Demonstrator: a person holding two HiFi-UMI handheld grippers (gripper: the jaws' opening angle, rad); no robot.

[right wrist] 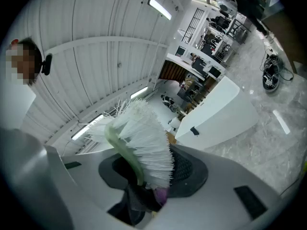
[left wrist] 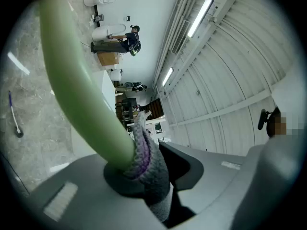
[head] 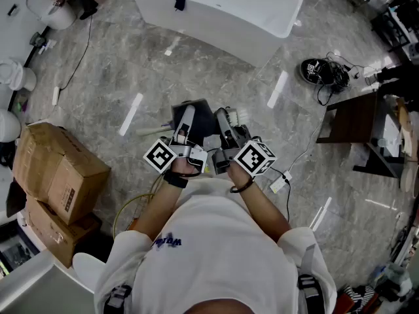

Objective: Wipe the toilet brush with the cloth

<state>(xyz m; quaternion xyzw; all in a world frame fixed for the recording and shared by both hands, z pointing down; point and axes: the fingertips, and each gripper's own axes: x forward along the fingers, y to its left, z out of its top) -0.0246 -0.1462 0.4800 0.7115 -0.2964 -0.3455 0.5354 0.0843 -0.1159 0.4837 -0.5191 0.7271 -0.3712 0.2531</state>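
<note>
**Supervisor:** Report tool status, left side first.

**Operator:** I read the left gripper as drawn in narrow. Between its jaws I see the pale green handle of the toilet brush. The handle runs from the jaws up toward the upper left of the left gripper view. A fold of the cloth, grey with a purple band, is pressed against the side of the handle inside the same jaw gap.

**Supervisor:** Right side?

**Operator:** The right gripper is drawn in as well. Dark cloth with a purple patch is bunched deep between its jaws, and I take that as its hold. The white bristle head, with its green spine, stands directly above that bunch, touching it, in line with the jaws.

**Supervisor:** Location of the work?

**Operator:** In the head view, both grippers sit side by side just in front of the person. Their tips point away from the body, above the grey marbled floor. The brush lies across the two tips, with the bristles at the right gripper and the handle toward the left one. A white bathtub stands well beyond them. Cardboard boxes sit off to the left.
</note>
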